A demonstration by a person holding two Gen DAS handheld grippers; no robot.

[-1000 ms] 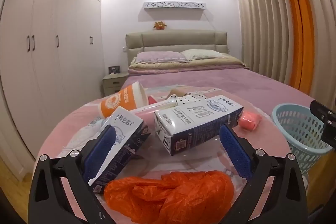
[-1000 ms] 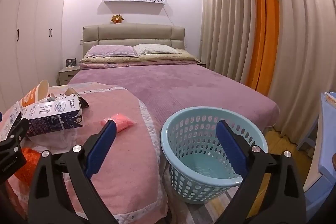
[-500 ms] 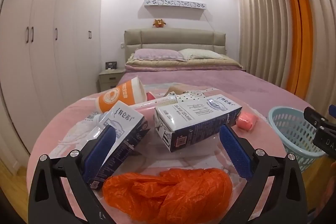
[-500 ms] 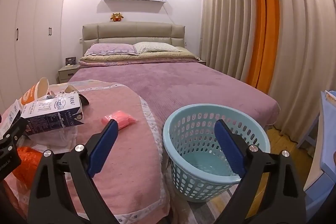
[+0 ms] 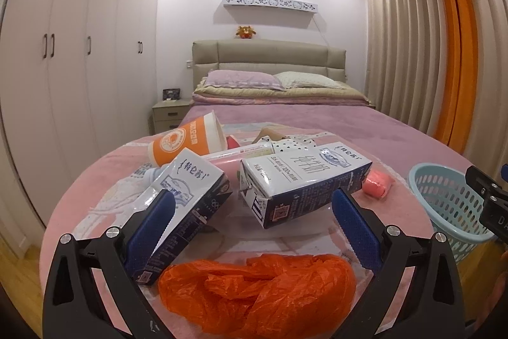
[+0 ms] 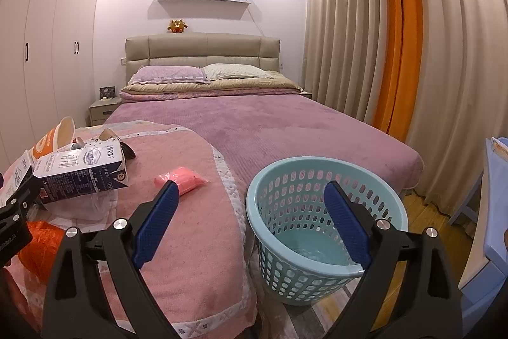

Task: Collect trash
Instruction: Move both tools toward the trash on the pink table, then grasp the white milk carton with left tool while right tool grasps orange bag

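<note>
The orange bag [image 5: 257, 291] lies crumpled on the pink table [image 5: 104, 180], low between the fingers of the left gripper [image 5: 252, 218], at 6 o'clock in the left view. Two cartons lie on their sides beyond it: the left carton [image 5: 187, 199] at 10 o'clock, partly behind the left finger [image 5: 150, 231], and the right carton [image 5: 301, 180] at 1 o'clock, just ahead of the fingertips. An orange cup [image 5: 187, 143] lies tipped at 11 o'clock behind them, and a pink packet [image 5: 377, 185] sits at 2 o'clock. The left gripper is level, its fingers spread wide, touching nothing.

The right gripper [image 6: 250, 212] is also level with fingers wide apart and nothing between them. The basket [image 6: 327, 231] stands on the floor just beside the table, at 5 o'clock in the right view, partly behind the right finger [image 6: 347, 231].
</note>
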